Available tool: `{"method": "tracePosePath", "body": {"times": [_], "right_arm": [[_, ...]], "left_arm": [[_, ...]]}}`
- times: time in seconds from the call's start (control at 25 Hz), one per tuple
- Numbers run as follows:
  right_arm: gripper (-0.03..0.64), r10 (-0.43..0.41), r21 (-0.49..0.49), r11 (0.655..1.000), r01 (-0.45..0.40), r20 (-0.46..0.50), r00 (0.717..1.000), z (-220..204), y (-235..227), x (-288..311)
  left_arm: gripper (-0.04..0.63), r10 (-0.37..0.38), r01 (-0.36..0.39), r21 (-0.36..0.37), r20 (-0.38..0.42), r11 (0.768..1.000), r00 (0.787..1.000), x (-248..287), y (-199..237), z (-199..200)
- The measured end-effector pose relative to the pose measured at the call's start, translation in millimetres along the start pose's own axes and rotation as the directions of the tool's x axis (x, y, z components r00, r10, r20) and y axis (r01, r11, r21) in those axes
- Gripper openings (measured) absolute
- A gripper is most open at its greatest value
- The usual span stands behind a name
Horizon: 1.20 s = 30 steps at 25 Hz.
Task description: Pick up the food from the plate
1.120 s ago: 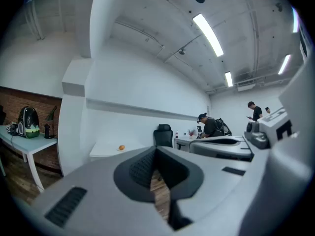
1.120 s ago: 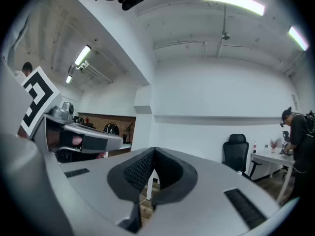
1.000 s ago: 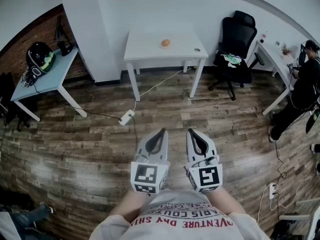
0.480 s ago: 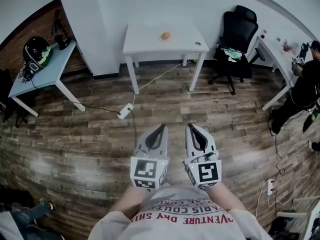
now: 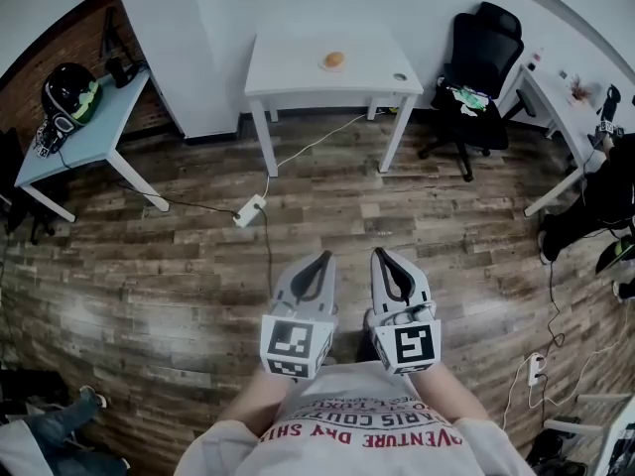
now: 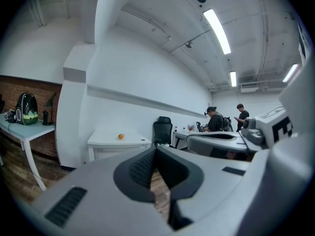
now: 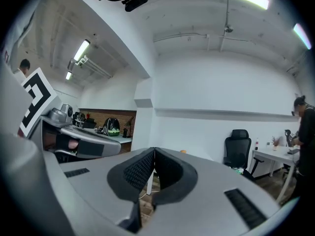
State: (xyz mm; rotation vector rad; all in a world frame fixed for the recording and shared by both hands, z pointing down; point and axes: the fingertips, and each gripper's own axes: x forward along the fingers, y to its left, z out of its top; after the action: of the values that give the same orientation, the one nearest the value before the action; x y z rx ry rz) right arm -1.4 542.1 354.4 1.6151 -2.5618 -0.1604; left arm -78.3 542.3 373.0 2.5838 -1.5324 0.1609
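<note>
A small orange piece of food (image 5: 333, 59) lies on a plate on the white table (image 5: 298, 72) far ahead by the wall; in the left gripper view the food (image 6: 120, 136) shows as a tiny orange spot. My left gripper (image 5: 324, 259) and right gripper (image 5: 379, 254) are held side by side close to my body, above the wooden floor, far short of the table. Both are shut with nothing between the jaws. In their own views the left gripper (image 6: 155, 148) and the right gripper (image 7: 154, 149) have their tips closed together.
A black office chair (image 5: 483, 59) stands right of the white table. A light blue desk (image 5: 84, 137) with a helmet (image 5: 67, 91) is at the left. A power strip (image 5: 249, 210) and cables lie on the floor. A person (image 5: 605, 177) stands at the right by another desk.
The view has shifted slightly; the table and food sit a little closer and more to the right. Both grippers keep their place in front of my body, still shut.
</note>
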Motion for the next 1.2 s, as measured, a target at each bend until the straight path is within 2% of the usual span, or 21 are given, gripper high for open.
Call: {"method": "tracePosePath", "body": {"times": [0.12,0.24,0.64,0.76,0.88,0.96,1.04,1.12,1.2], "right_arm": [[0.011,0.037,-0.019,0.999,-0.038,-0.02,0.999,-12.2,-8.3,21.1],[0.012,0.07,0.014,0.997,-0.07,-0.025,0.997,-23.0,-24.2,47.9],[0.012,0.169,0.032,0.985,-0.17,0.027,0.985,-8.0,-139.9,170.4],[0.012,0.201,0.034,0.979,-0.201,0.018,0.979,-14.6,-171.6,205.4],[0.012,0.233,0.037,0.972,-0.233,0.004,0.972,-26.5,-199.2,238.3],[0.011,0.252,0.043,0.967,-0.252,-0.001,0.968,-36.4,-213.8,259.2],[0.011,0.262,0.053,0.964,-0.262,-0.001,0.965,-43.6,-224.1,275.4],[0.012,0.265,0.053,0.963,-0.264,-0.008,0.964,-46.1,-234.6,290.4],[0.011,0.266,0.051,0.963,-0.264,-0.024,0.964,-48.4,-244.5,305.6]], "left_arm": [[0.008,0.007,-0.008,-0.018,-0.031,1.0,0.999,24.6,4.4,-11.3],[0.008,0.031,-0.032,-0.018,-0.046,0.999,0.998,52.6,12.3,-12.4],[0.008,0.153,-0.153,-0.022,-0.002,0.988,0.988,197.1,49.2,42.7],[0.008,0.151,-0.151,-0.033,0.021,0.988,0.988,242.5,53.0,58.0],[0.008,0.148,-0.147,-0.008,0.05,0.989,0.988,285.7,55.7,70.7],[0.008,0.162,-0.162,-0.007,0.033,0.987,0.986,312.2,62.7,69.4],[0.008,0.167,-0.167,-0.037,0.01,0.985,0.986,332.0,69.4,68.4],[0.008,0.164,-0.163,-0.059,0.012,0.985,0.986,349.1,75.3,73.1],[0.008,0.163,-0.161,-0.048,0.024,0.986,0.986,365.8,82.3,77.3]]}}
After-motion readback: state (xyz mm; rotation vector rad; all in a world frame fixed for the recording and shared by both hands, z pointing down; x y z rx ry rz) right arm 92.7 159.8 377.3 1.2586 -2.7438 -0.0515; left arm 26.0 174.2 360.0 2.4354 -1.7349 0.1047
